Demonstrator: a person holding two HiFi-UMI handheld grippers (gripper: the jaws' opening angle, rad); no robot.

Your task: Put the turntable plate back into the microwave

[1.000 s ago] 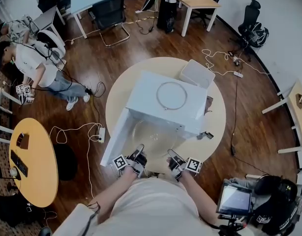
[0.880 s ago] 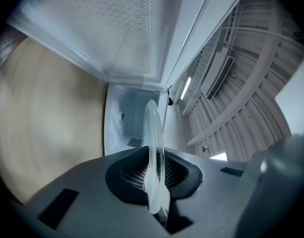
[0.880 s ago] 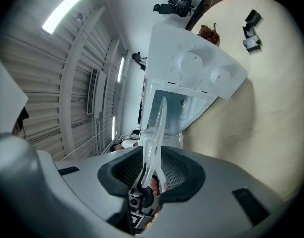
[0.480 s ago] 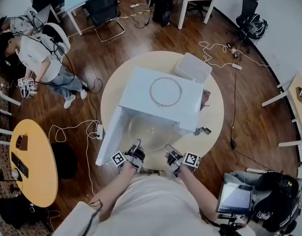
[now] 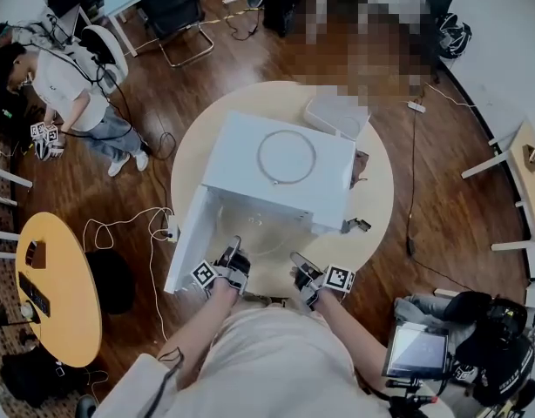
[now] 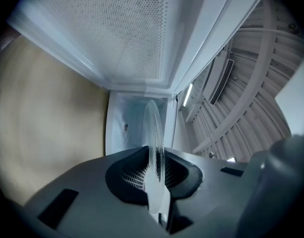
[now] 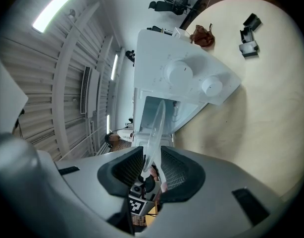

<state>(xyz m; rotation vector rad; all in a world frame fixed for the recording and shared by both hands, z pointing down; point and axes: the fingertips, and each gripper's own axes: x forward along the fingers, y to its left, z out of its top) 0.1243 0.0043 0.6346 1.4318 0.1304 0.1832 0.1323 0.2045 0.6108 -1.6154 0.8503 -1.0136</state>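
Two grippers, left (image 5: 235, 252) and right (image 5: 297, 262), each clamp the near rim of the glass turntable plate (image 5: 264, 236), held level at the open microwave (image 5: 281, 190) mouth; uneven pushing could twist the thin rim from the pads or knock it against the frame.

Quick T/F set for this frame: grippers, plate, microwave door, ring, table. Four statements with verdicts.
1. The left gripper and the right gripper are both shut on the plate. True.
2. The microwave has its door closed. False: the door stands open, swung to the left in the head view.
3. A ring lies on top of the microwave. True.
4. The microwave stands on the floor. False: it stands on a round table.
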